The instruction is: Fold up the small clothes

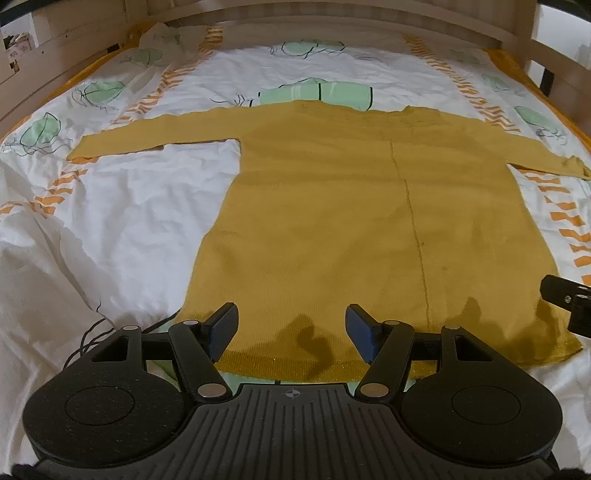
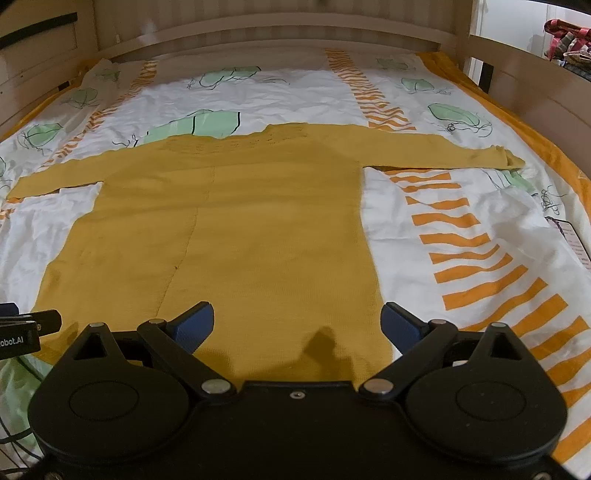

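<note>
Item: sweater (image 1: pixel 332 221), mustard knit, long-sleeved. Lies flat on the bedsheet (image 1: pixel 129 221), filling the centre of both views, hem toward the bottom of the frame, neckline toward the top. Both sleeves are spread straight out: one cuff reaches the left edge of the left wrist view, the other the right edge of the right wrist view. A vertical seam or crease runs down the body. No fold is visible.

Surface: white sheet printed with green shapes and orange chevron bands, rumpled at lower left of the left wrist view. A wooden bed frame (image 2: pixel 258 33) closes the top of both views.

Left gripper (image 1: pixel 291 334): bottom centre of its view, over the hem near the lower left corner of the garment. Fingers spread wide, blue pads (image 1: pixel 223 330) bare, nothing between them. Whether the tips touch the cloth cannot be told.

Right gripper (image 2: pixel 297 326): bottom centre of its view, over the hem near the lower right corner. Fingers apart, holding nothing. Its tip also shows at the right edge of the left wrist view.

Step in hand, as judged: the start of folding, the garment laid out and no grasp yet made.

Next move, as judged: each gripper needs to close on a single edge of knit, either hem corner or sleeve, without pinching the sheet beneath, then lift evenly so the fold line stays straight. The soft knit will likely sag and stretch if pulled unevenly.
</note>
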Available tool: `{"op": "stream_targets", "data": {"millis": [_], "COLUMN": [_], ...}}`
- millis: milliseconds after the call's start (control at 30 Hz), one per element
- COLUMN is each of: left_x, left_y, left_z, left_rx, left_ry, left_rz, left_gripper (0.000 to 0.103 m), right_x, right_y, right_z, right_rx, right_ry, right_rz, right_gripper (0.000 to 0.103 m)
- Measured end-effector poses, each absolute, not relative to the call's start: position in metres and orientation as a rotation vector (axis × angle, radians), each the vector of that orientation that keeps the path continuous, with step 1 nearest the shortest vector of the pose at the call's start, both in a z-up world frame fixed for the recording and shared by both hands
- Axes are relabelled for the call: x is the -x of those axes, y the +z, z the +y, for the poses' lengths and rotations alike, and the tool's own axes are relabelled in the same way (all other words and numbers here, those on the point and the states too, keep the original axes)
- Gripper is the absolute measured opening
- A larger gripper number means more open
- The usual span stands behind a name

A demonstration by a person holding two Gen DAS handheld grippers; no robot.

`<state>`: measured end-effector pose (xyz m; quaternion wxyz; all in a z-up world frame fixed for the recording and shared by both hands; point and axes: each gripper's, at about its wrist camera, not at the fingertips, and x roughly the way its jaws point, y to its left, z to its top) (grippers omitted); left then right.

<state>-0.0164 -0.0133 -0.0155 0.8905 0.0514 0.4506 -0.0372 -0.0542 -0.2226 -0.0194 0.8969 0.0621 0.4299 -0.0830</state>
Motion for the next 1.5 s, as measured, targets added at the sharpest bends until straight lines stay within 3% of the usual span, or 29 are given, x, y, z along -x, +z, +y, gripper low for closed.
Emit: {"op": "stream_targets", "data": {"millis": [1500], "left_x": [0.010], "left_y": [-0.015], "left_z": [-0.013], "left_rx": [-0.069], "left_ry": [-0.086], "left_rz": [0.971], "left_gripper": [0.063], "right_x": [0.040], "right_y": [-0.024], "right_z": [-0.218], "right_rx": [-0.136], "right_ry": [-0.150], "right_rz": [0.889], "right_gripper": [0.097]}}
